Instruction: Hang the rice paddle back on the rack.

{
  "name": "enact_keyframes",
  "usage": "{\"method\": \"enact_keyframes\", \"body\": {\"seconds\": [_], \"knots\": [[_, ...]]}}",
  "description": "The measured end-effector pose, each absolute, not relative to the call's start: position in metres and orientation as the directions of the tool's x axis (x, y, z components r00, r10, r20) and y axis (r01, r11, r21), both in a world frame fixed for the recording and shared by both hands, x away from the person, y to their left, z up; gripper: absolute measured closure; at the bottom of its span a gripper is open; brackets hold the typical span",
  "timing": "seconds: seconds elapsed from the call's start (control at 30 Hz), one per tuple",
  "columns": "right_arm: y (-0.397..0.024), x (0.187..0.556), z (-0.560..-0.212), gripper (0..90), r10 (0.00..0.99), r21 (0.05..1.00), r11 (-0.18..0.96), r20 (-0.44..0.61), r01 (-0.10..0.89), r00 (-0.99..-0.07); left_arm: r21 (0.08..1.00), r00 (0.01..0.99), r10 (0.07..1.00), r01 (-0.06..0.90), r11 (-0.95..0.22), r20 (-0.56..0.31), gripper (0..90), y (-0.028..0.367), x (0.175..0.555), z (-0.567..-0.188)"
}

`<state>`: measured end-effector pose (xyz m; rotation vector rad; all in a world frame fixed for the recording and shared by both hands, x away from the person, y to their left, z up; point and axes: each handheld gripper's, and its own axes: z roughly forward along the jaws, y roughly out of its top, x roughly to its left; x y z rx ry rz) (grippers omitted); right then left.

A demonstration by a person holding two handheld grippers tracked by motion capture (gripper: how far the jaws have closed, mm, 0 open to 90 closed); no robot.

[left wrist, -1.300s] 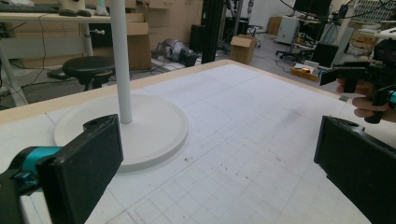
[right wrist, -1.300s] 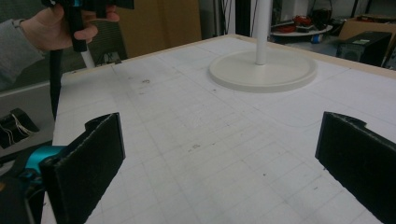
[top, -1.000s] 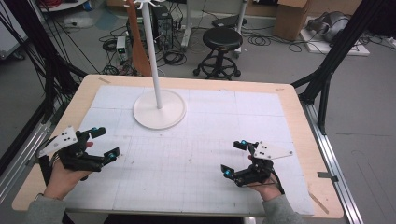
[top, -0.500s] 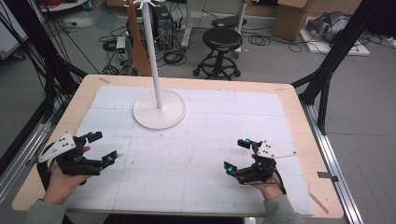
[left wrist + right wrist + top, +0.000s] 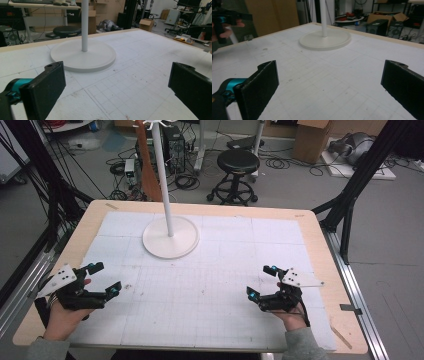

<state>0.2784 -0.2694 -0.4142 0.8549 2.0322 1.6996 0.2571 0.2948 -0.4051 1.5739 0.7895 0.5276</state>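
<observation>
A white stand with a round base (image 5: pixel 170 237) and a thin upright pole (image 5: pixel 162 175) sits at the back middle-left of the table. My left gripper (image 5: pixel 104 279) hovers over the table's left front part, open, nothing between its jaws. My right gripper (image 5: pixel 262 282) is over the right front part, open and empty too. The left gripper view looks over the white gridded mat at the stand's base (image 5: pixel 83 57) just ahead. In the right gripper view the base (image 5: pixel 325 39) lies farther off, and the other hand with its gripper (image 5: pixel 227 18) shows at the upper left.
A white gridded mat (image 5: pixel 210 270) covers most of the wooden table (image 5: pixel 327 255). Beyond the far edge stand a black stool (image 5: pixel 238 162), a wooden board (image 5: pixel 146 167), cables and boxes on the floor. Black frame legs flank both sides.
My left gripper has drifted back toward the person and slightly left. The right gripper has shifted a little toward the near edge. Both stay open.
</observation>
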Motion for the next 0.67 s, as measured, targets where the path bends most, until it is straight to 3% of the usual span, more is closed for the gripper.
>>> {"method": "enact_keyframes", "body": {"seconds": [0.37,0.67], "knots": [[-0.291,0.281,-0.415,0.0,0.757,0.974,0.054,0.104,0.22,-0.645,0.98,0.632,0.766,0.199,-0.019,-0.113,1.7,0.302,0.258,-0.412],[-0.288,0.281,-0.415,0.0,0.746,0.973,0.072,0.094,0.221,-0.66,0.98,0.62,0.774,0.198,0.001,-0.127,1.7,0.306,0.257,-0.412]]}}
